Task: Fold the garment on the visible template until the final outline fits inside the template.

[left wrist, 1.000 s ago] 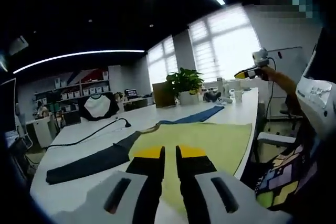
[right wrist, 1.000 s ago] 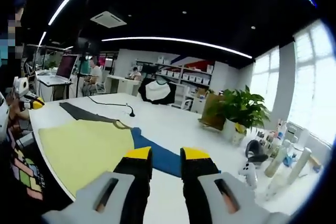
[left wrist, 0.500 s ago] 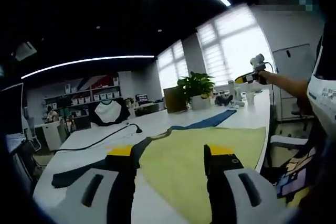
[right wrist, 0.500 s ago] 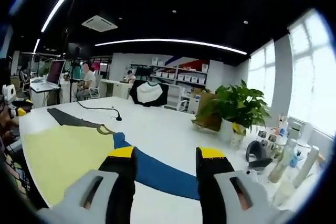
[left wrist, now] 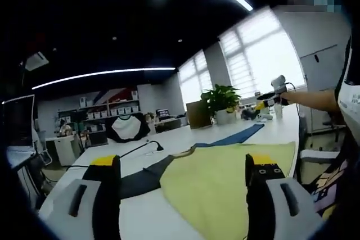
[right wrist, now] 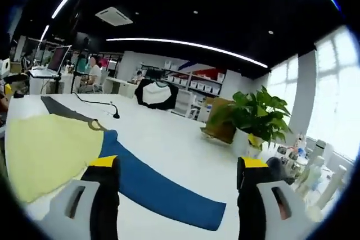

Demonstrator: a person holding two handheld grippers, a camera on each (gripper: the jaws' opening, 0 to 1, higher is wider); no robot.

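A long-sleeved garment lies spread flat on the white table (left wrist: 169, 147). It has a yellow body (left wrist: 225, 178), a dark grey sleeve (left wrist: 140, 181) and a blue sleeve (left wrist: 239, 134). My left gripper (left wrist: 183, 164) is wide open above the near table edge, where the grey sleeve meets the yellow body. It holds nothing. My right gripper (right wrist: 179, 167) is wide open over the blue sleeve (right wrist: 163, 192), with the yellow body (right wrist: 45, 150) to its left and the grey sleeve (right wrist: 62, 109) beyond. In the left gripper view, the right gripper (left wrist: 270, 98) hangs at the end of a person's outstretched arm.
A black cable (right wrist: 93, 104) runs across the table behind the garment. A potted plant (right wrist: 256, 119), a cardboard box (right wrist: 219, 122) and several bottles (right wrist: 315, 167) stand at the far end. A black-and-white shirt (right wrist: 157, 95) hangs further back. A person (right wrist: 90, 71) sits at a distant desk.
Both grippers have gone from nearly shut to wide open. Both views have shifted, the right one closer over the blue sleeve. The garment has not moved.
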